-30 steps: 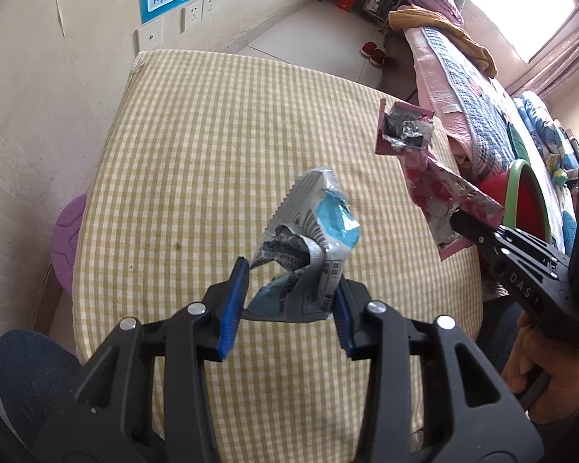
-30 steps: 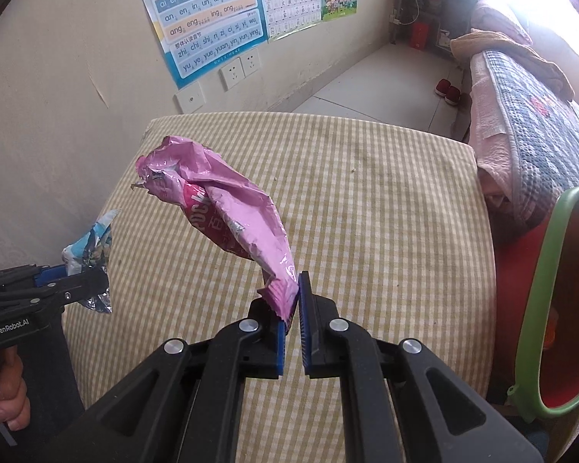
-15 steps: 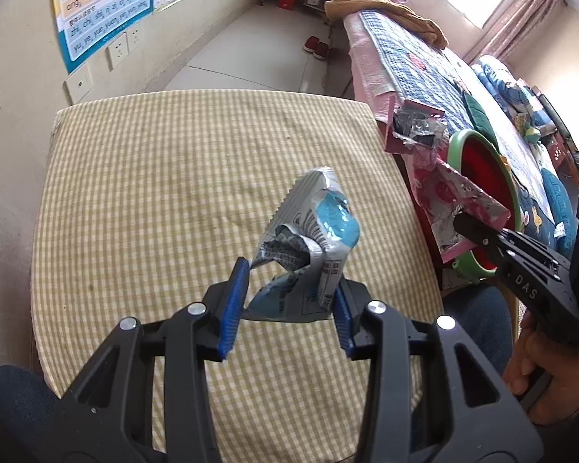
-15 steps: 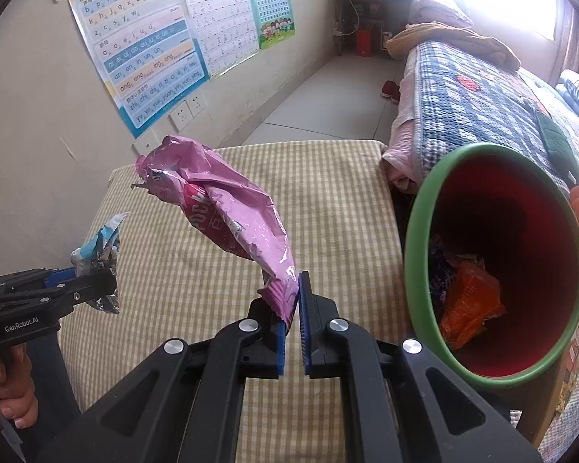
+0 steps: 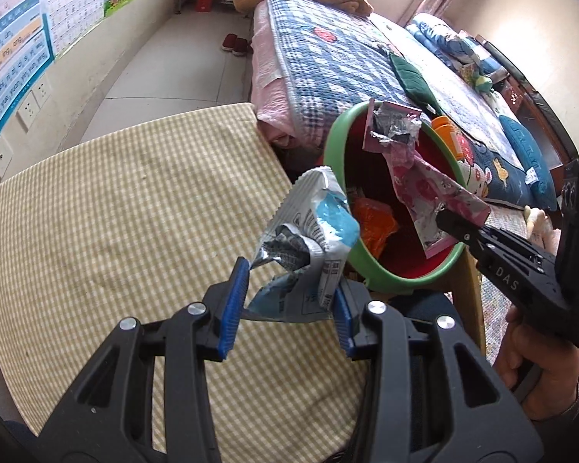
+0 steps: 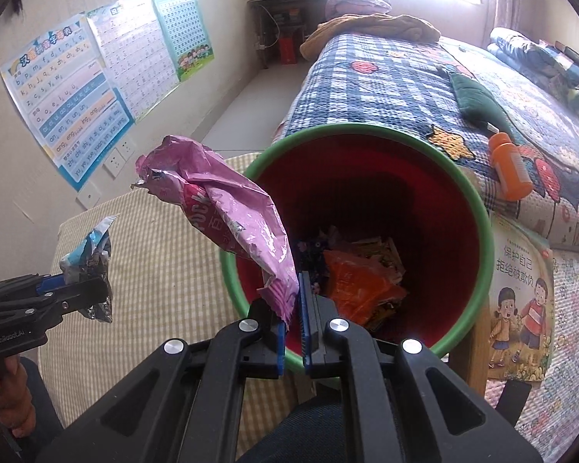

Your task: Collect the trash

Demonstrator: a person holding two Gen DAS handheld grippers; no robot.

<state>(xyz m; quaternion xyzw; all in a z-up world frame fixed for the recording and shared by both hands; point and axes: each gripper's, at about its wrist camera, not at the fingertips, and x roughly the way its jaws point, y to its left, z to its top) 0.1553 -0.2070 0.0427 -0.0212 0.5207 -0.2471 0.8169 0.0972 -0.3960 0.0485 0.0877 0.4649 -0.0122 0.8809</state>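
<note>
Now both grippers have swung from the table to the bin [image 6: 478,208], the left gripper [image 5: 289,305] clamping a blue wrapper [image 5: 308,239], the right gripper [image 6: 291,308] pinching a pink wrapper [image 6: 227,208], ready to drop.

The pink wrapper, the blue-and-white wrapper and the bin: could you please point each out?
pink wrapper [image 6: 227,216], right wrist view, crumpled middle.
blue-and-white wrapper [image 5: 312,239], left wrist view, creased front.
bin [image 6: 478,208], right wrist view, green rim.

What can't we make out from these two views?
- Bin bottom: both views, covered by the orange wrapper and other trash.
- Bin's outside and base: right wrist view, hidden by the right gripper.
- Blue wrapper print: left wrist view, crumpled, too small.
- Table near edge: left wrist view, behind the left gripper.
</note>
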